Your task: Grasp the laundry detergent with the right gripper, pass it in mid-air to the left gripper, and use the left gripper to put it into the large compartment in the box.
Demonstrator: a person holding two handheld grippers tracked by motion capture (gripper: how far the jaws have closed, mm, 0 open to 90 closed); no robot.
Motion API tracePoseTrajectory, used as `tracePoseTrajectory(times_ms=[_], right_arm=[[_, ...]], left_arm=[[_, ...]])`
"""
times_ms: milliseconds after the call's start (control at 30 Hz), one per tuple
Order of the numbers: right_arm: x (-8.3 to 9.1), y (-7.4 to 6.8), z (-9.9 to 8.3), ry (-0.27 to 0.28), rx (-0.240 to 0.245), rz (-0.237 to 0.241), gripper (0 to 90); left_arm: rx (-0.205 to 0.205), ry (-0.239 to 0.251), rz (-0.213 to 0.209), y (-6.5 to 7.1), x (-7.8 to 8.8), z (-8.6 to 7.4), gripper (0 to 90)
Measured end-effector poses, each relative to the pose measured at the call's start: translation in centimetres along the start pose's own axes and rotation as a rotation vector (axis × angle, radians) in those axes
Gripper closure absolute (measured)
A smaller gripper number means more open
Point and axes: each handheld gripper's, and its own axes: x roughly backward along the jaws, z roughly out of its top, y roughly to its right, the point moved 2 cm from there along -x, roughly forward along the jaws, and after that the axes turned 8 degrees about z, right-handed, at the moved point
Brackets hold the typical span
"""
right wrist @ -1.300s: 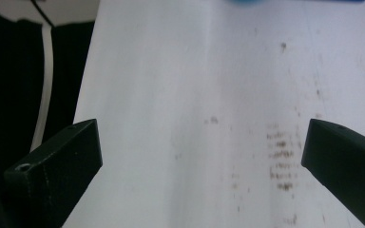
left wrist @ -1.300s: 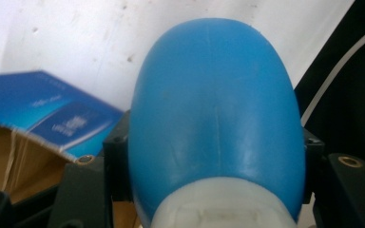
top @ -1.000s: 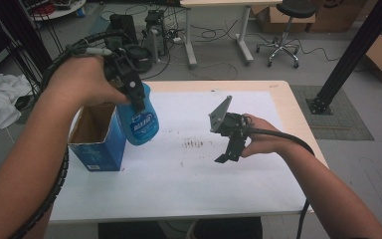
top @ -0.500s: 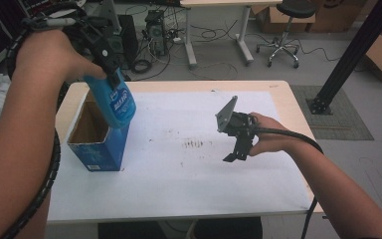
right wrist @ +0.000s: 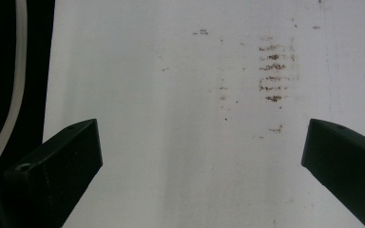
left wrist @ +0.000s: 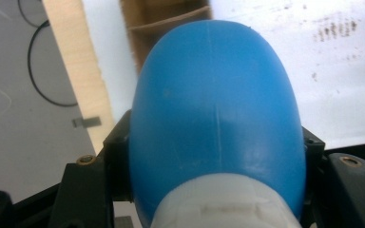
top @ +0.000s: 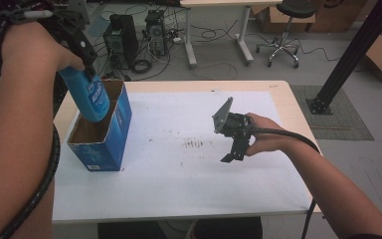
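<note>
Now left gripper [top: 82,55], clamped on blue bottle [top: 90,97], has shifted over the box [top: 102,144]. Right gripper [top: 234,149] unmoved, jaws apart above worktop [top: 179,174].

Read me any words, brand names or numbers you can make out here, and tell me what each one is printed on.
None can be read.
Blue bottle: a white and dark label, print too blurred to read.
Blue box: pale print low on its front face, too small to read.
White table cover: brown smudges, not writing.

Black grippers [top: 235,149] with brass screws trail ribbed black cables.
</note>
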Motion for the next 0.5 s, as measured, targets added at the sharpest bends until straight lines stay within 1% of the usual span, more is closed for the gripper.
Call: tracePoseTrajectory(times_ms=[33, 100, 233, 333, 500], right_arm=[[0.0, 0.0, 0.0, 0.000, 0.001, 0.000, 0.0], [0.1, 0.1, -0.1, 0.003, -0.003, -0.002, 0.0], [0.1, 0.1, -0.2, 0.006, -0.010, -0.006, 0.0], [0.1, 0.0, -0.3, 0.017, -0.011, -0.009, 0.0], [0.0, -0.1, -0.6, 0.027, -0.015, -0.009, 0.0]], left_arm=[[0.007, -0.004, 0.009, -0.2, -0.3, 0.0, 38.4], [0.007, -0.010, 0.022, -0.4, -0.9, 0.0, 38.4], [0.002, -0.026, 0.004, -0.7, -2.5, 0.1, 38.4], [0.010, -0.041, -0.020, -1.1, -4.0, 0.2, 38.4], [0.014, -0.046, -0.009, -1.2, -6.2, 0.1, 38.4]])
